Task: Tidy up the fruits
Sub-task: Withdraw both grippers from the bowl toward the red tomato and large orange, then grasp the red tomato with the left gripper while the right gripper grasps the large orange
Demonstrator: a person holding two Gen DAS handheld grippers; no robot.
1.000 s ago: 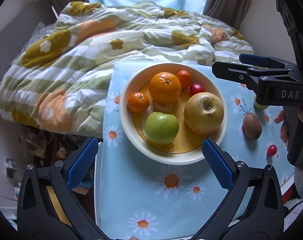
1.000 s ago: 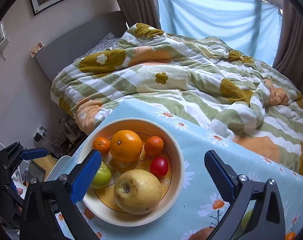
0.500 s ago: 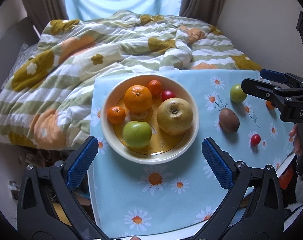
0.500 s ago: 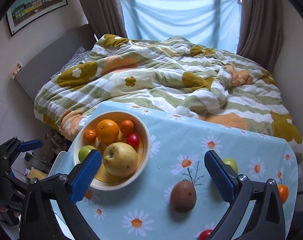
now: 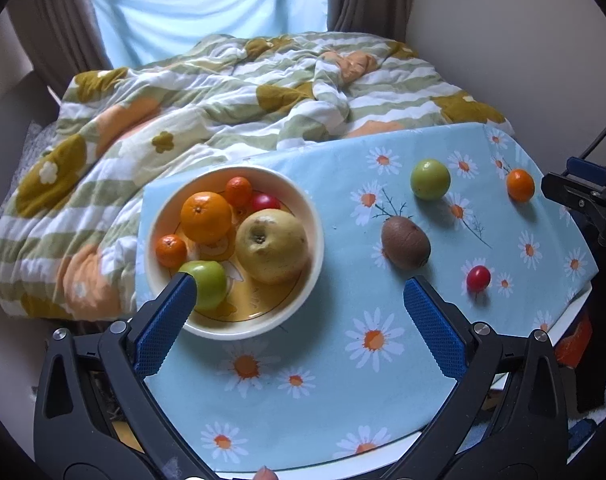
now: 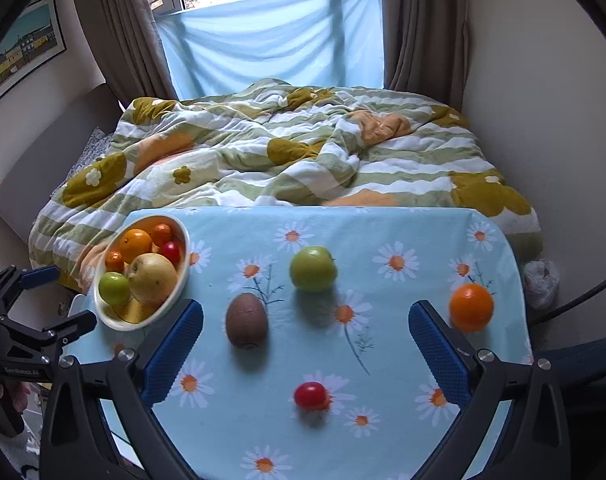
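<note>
A cream bowl (image 5: 303,280) (image 6: 181,276) at the table's left holds a large orange, two small oranges, a red tomato, a yellow pear and a green apple. Loose on the daisy cloth lie a kiwi (image 6: 247,320) (image 5: 405,242), a green apple (image 6: 313,269) (image 5: 430,179), a small red tomato (image 6: 311,395) (image 5: 478,278) and an orange (image 6: 471,307) (image 5: 520,185). My left gripper (image 5: 297,300) hangs open over the bowl's near rim. My right gripper (image 6: 305,334) is open above the kiwi and tomato, holding nothing.
The small table (image 6: 383,224) with its light-blue daisy cloth butts against a bed with a rumpled flowered quilt (image 6: 295,152). Curtains and a window stand behind. A wall runs close on the right, and a white plastic bag (image 6: 541,278) lies past the table's right edge.
Both grippers have pulled back and swung right, away from the bowl. The loose fruit on the right half of the table has come into view. Nothing was picked up.
</note>
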